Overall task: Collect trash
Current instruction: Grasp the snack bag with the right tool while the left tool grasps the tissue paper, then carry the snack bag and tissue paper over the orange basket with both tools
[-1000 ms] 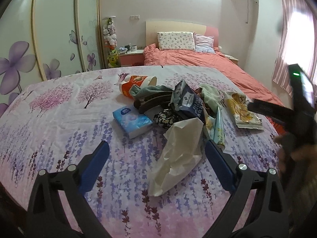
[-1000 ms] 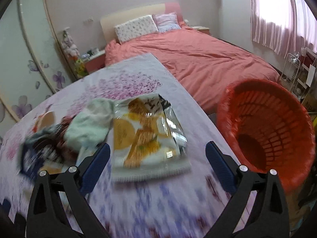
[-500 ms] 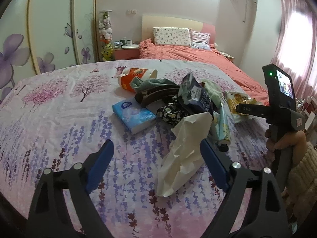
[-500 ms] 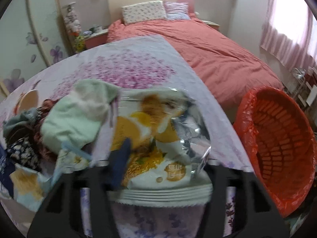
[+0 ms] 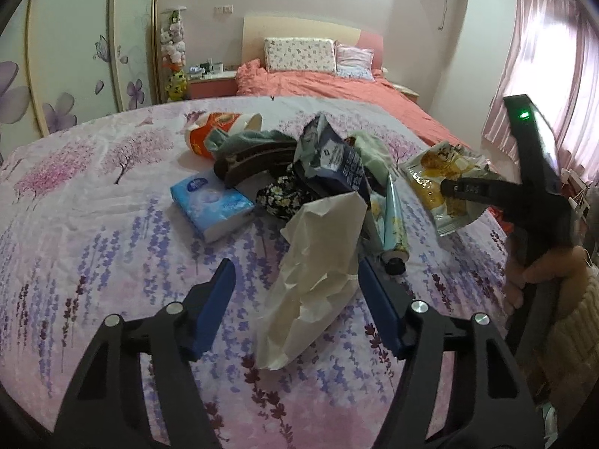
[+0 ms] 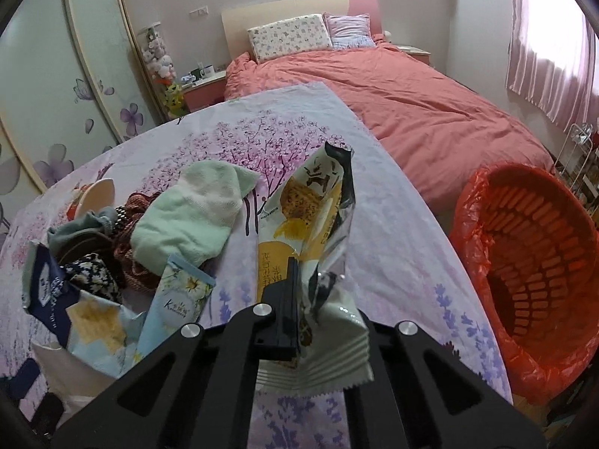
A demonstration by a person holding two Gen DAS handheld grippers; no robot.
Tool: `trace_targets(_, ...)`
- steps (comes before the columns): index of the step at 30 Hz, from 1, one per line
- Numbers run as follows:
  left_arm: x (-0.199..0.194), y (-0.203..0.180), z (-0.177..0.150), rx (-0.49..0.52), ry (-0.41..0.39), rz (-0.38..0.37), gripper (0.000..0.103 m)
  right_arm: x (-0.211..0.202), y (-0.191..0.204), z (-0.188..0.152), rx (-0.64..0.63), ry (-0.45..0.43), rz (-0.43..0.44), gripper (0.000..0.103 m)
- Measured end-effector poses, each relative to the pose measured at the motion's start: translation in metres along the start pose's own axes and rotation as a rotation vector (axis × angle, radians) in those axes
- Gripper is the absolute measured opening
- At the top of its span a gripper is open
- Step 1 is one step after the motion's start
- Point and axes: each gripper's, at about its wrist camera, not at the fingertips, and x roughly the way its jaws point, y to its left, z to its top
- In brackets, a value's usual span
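the right gripper pinches the snack wrapper near the table's right edge; the left gripper has been closing, perhaps touching the crumpled paper bag lying lengthwise between its fingers

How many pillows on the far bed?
2: a floral pillow against the headboard and a pink striped pillow right beside it. The salmon duvet could be covering more.
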Motion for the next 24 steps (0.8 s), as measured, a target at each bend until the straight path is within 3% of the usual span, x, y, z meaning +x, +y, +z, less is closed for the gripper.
trace_targets(5,0.017,-0.004,0.000,-0.002,0.058,-0.034,0.045,-0.008,0.001,-0.002,-0.006,-0.011,0.015,0.001)
trace_targets(9,0.010,-0.006,0.002,0.001,0.033,-0.057,0.035,-0.019,-0.004,-0.003,-0.004,-0.025,0.019,0.001)
trace_targets(13,-0.005,-0.006,0.008,0.013,-0.013,-0.058,0.030,-0.029,-0.006,-0.002,0.000,-0.043,0.027,0.001)
trace_targets(24,-0.041,0.007,0.039,-0.008,-0.109,-0.014,0.030,-0.052,-0.002,-0.004,-0.003,-0.107,0.062,0.001)
